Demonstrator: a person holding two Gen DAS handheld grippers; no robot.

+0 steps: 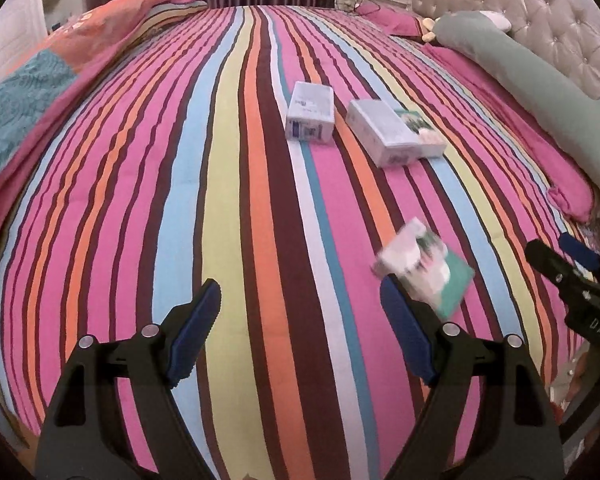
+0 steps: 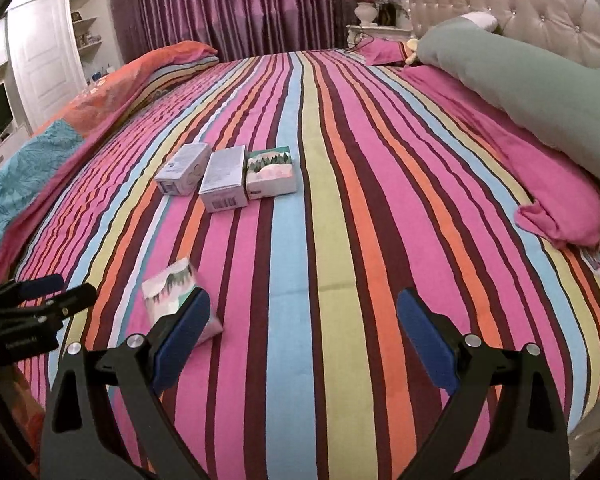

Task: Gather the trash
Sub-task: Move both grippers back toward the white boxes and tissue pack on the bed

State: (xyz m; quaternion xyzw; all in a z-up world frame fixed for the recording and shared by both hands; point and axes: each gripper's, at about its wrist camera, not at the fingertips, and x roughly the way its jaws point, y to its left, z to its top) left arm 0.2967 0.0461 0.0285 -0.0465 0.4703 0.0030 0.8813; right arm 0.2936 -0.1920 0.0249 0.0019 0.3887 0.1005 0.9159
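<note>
- The nearest small box (image 2: 180, 300) lies on the striped bedspread (image 2: 300, 280), three more boxes (image 2: 224, 180) farther off.
- The right gripper (image 2: 300, 340) and left gripper (image 1: 296, 332) hover spread, holding nothing.
- Risk: soft bedding may let a pad shove the box aside instead of pinching it.

"DAS" on the right hand-held gripper (image 1: 580, 256).

Home bedroom, striped bed (image 2: 340, 200), tufted headboard (image 2: 540, 12)
</note>
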